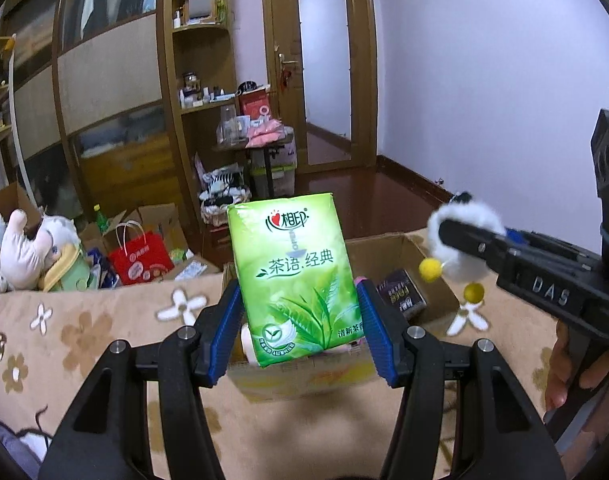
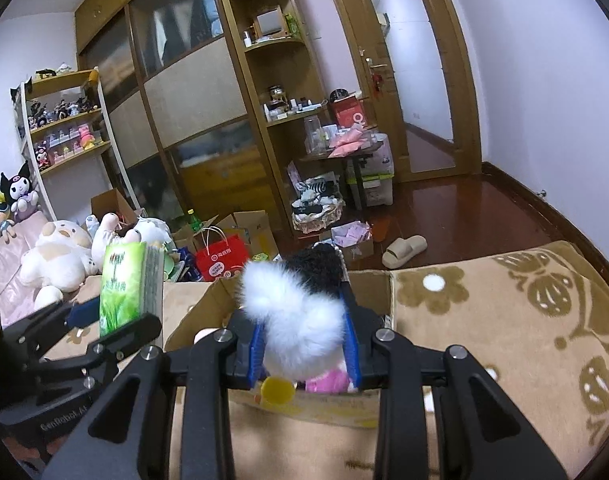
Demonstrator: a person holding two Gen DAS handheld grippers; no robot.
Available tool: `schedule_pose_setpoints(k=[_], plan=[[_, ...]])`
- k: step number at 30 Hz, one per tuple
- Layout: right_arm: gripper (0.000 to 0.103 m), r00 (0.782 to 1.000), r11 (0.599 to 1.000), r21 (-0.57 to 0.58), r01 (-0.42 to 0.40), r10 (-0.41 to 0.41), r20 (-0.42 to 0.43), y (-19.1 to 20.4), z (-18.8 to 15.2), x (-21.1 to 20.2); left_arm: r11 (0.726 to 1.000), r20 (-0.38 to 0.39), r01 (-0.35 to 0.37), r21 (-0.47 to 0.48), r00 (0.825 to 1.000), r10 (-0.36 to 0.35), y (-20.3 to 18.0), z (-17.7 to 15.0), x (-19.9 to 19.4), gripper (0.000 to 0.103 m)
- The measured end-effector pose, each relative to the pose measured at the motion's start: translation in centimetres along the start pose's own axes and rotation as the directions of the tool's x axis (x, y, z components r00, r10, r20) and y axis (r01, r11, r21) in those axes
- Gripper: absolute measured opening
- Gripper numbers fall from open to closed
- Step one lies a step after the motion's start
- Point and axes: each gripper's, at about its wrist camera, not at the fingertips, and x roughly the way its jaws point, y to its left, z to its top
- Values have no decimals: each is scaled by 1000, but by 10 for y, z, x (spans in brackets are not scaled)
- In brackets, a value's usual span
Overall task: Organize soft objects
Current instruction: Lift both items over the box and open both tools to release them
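My left gripper [image 1: 298, 320] is shut on a green tissue pack [image 1: 292, 268] and holds it upright above an open cardboard box [image 1: 432, 256] on the flowered bed cover. My right gripper [image 2: 302, 344] is shut on a fluffy white and black plush toy [image 2: 300, 312] with yellow pom-pom feet [image 2: 278, 390], also over the box [image 2: 376, 284]. In the left wrist view the toy [image 1: 468, 236] and right gripper [image 1: 456, 236] hang at the right. In the right wrist view the tissue pack [image 2: 130, 284] and left gripper [image 2: 116, 320] are at the left.
The box holds a dark packet [image 1: 400, 292] and pink items [image 2: 328, 384]. Plush toys [image 2: 60, 256] lie at the left of the bed. A red paper bag [image 2: 220, 260], boxes and a slipper [image 2: 404, 250] sit on the floor. Wardrobe and door stand behind.
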Motion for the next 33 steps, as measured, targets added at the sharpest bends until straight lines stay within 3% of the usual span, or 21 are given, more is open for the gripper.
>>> schedule_pose_setpoints(k=[6, 12, 22, 26, 33], plan=[[34, 1000, 1000, -19, -1, 0, -28, -5, -1, 26, 1000, -7, 6, 16, 1000, -6, 3, 10, 29, 56], [35, 999, 1000, -1, -9, 9, -32, -15, -10, 42, 1000, -77, 13, 1, 997, -13, 6, -3, 67, 56], [39, 991, 999, 15, 29, -27, -128, -30, -29, 75, 1000, -169, 1, 1, 986, -1, 8, -18, 102, 58], [48, 987, 999, 11, 36, -34, -156, -30, -36, 78, 1000, -184, -2, 0, 983, 2, 9, -21, 103, 66], [66, 990, 999, -6, 48, -48, -136, -26, -35, 65, 1000, -190, -23, -12, 982, 20, 12, -23, 94, 75]])
